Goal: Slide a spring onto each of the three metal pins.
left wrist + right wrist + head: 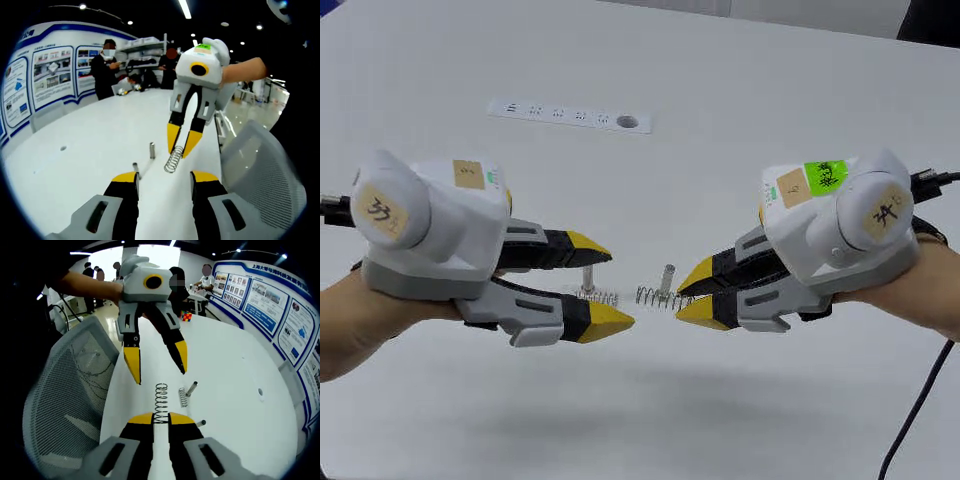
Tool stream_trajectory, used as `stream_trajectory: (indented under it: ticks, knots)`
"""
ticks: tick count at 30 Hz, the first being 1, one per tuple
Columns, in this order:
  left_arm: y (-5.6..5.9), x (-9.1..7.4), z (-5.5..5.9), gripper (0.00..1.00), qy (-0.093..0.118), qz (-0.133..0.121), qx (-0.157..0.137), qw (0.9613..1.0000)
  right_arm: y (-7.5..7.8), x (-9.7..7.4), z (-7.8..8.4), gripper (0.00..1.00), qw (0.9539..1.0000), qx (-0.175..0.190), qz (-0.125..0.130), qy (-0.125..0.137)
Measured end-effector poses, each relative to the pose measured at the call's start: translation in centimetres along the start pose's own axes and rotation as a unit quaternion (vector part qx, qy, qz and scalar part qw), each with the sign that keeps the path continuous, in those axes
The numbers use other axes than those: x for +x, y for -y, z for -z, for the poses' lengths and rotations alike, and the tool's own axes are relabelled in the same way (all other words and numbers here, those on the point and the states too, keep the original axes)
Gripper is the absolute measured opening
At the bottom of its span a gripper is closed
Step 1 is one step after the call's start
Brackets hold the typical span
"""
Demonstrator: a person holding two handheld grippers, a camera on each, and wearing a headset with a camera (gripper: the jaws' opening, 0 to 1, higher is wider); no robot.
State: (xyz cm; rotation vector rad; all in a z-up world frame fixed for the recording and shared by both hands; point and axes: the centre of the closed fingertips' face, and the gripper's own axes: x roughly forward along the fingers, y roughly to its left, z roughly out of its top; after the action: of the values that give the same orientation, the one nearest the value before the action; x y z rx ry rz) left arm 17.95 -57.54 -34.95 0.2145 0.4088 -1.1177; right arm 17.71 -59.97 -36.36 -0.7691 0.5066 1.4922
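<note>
Spring in right tool, pin just beside

White table, one. White power strip lay at its far side, left of centre. Black cable trailed near right. Grey mesh chair stood beside the table; blue-trimmed wall boards stood beyond.

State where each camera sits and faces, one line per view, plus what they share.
Head view: on the headset, looking down at the white table; forearms, left tool and right tool show.
Left gripper view: rides the left tool, faces the right tool; own open jaws at the bottom.
Right gripper view: rides the right tool, faces the left tool; own jaws shut on a spring.
Shared: all three show the spring and a metal pin.
</note>
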Motion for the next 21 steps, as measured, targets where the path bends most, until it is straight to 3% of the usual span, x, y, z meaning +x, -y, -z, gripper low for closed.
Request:
stream_trajectory:
  ticks: [5,11,21]
  knots:
    - [1.5,0.4,-0.4,0.35,0.005,0.026,0.003,0.9997,-0.8,-0.1,-1.0,0.11,0.9998,-0.019,-0.007,0.003]
    - [2.2,0.6,-0.3,0.24,-0.002,0.038,0.006,0.9993,-1.3,-0.2,-1.1,0.11,0.9994,-0.03,-0.016,-0.001]
    - [2.8,0.7,0.0,0.15,-0.019,0.052,0.016,0.9984,-2.1,-0.1,-1.5,0.11,0.9989,-0.037,-0.029,0.0]
